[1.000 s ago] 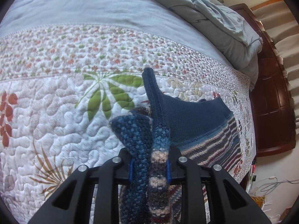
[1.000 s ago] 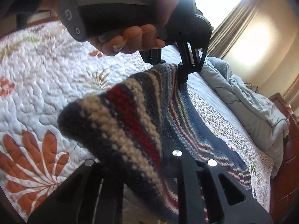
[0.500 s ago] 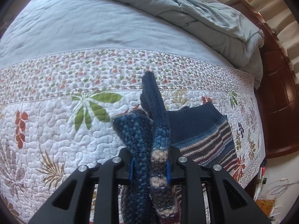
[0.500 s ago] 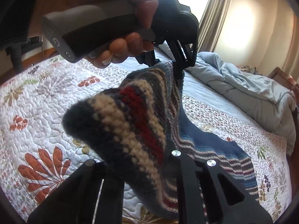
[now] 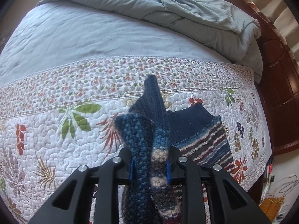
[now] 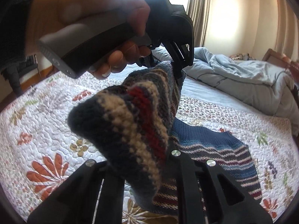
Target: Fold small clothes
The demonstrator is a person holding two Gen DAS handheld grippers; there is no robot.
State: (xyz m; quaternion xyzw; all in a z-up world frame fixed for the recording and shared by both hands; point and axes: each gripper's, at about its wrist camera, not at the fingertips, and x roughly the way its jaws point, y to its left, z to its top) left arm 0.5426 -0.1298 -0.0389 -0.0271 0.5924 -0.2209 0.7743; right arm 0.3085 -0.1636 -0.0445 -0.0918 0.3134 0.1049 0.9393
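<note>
On the bed, over the floral quilt (image 5: 56, 149): striped knit sweater (image 5: 203, 140) half lifted, half lying. L gripper (image 5: 149, 166) clamped on a bunched edge of the knit, blue pads squeezing cloth both sides. R gripper (image 6: 149, 160) also has knit bunched across its fingers; looks clamped on it, tho the cloth hides the pads themselves. L hand (image 6: 89, 28) seen from the R wrist cam, wrapped round the L gripper handle, up and ahead of the R gripper.

Key relation: the held edge runs as a span between the two grippers, roughly along the R cam's line of sight, L end higher and farther. Rest of the sweater drapes down and away, navy ribbed part and striped body flat on quilt ahead and to the right of both tools. So the free part lies forward; fold prob. needs both grips carried forward together over it.

Grey duvet (image 5: 186, 18) heaped at far end, well apart. Risk: uneven carry skews the fold.
</note>
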